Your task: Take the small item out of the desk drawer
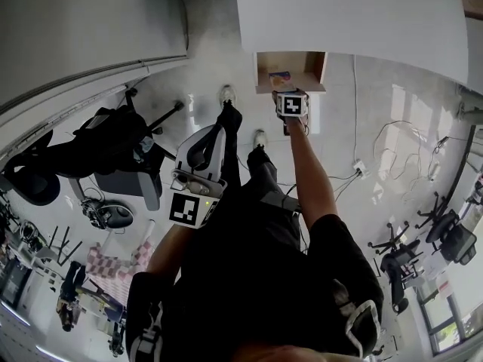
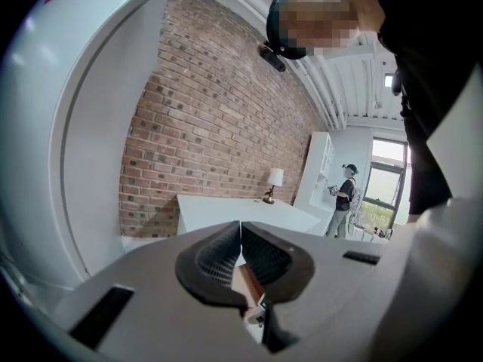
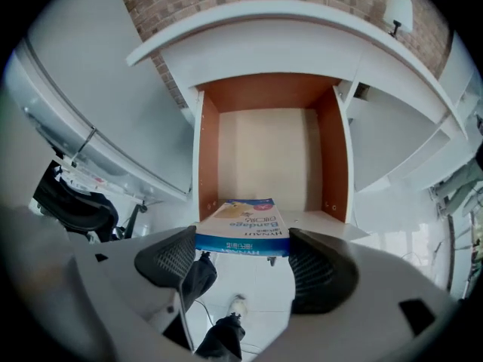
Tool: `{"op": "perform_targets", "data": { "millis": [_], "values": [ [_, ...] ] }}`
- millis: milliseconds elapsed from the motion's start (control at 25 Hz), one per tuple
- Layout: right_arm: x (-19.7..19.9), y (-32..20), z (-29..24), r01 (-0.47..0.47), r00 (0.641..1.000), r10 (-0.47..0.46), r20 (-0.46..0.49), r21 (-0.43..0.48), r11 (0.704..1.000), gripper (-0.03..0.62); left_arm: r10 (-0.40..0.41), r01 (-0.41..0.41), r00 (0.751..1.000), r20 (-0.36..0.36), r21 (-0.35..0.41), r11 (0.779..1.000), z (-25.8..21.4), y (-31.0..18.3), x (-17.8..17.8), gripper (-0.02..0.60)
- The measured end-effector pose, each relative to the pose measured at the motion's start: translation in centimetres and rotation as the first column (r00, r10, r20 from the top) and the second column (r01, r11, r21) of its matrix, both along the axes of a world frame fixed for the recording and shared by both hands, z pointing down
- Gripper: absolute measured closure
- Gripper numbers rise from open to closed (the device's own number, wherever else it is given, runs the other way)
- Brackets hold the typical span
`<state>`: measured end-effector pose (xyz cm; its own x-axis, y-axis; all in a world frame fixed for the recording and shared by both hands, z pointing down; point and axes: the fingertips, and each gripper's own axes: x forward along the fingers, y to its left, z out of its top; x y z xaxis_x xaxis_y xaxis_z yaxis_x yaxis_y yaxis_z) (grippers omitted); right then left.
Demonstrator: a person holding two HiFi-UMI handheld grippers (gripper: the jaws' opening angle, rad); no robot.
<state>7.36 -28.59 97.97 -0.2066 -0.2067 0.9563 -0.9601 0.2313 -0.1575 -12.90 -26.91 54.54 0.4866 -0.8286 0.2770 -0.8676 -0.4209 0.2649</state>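
Observation:
The desk drawer (image 1: 311,71) stands pulled open below the white desk top (image 1: 355,13); its wooden side walls (image 3: 209,157) and pale bottom show in the right gripper view. A small blue and white bandage box (image 3: 243,228) sits level between the pads of my right gripper (image 3: 243,251), at the drawer's front edge. In the head view the box (image 1: 280,76) shows just beyond the right gripper (image 1: 285,87). My left gripper (image 1: 211,138) hangs by the person's waist, far from the drawer. Its pads (image 2: 226,251) meet, with nothing between them, and the left gripper (image 2: 241,236) points up at a brick wall.
A black office chair (image 1: 113,157) stands left of the person. Cables and a power strip (image 1: 358,168) lie on the floor to the right, with more chairs (image 1: 400,262) beyond. The person's shoes (image 1: 228,95) are just before the drawer. Another person (image 2: 347,198) stands far off by a window.

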Motion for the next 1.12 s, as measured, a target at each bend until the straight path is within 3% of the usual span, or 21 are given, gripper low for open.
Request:
{"op": "perform_targets", "data": {
  "millis": [280,520,720,880,1120],
  "values": [
    [2.3,2.9,-10.5,-0.07,0.99,0.053,0.128,0.132,0.989,0.215,-0.001,0.002,1.0,-0.003,0.085,0.996,-5.1,5.4,3.3,0.572],
    [4.9,7.5,-21.6,-0.091,0.968,0.01,0.25,0.313,0.945,0.215,-0.035,0.036,0.999,-0.007,0.166,0.985,-9.5,12.5,6.6,0.572],
    [6.3,11.2,-30.6,-0.153,0.936,-0.022,0.35,0.466,0.872,0.215,-0.076,0.077,0.997,-0.013,0.204,0.976,-11.8,17.3,7.9,0.571],
    [6.9,14.0,-36.4,-0.198,0.921,-0.039,0.388,0.55,0.811,0.215,-0.039,0.038,0.999,0.001,0.236,0.971,-13.5,19.4,8.7,0.571],
    [6.3,16.8,-45.7,-0.248,0.916,-0.072,0.394,0.699,0.671,0.215,-0.009,0.005,1.0,0.012,0.261,0.965,-15.1,20.0,6.9,0.571]
  ]
}}
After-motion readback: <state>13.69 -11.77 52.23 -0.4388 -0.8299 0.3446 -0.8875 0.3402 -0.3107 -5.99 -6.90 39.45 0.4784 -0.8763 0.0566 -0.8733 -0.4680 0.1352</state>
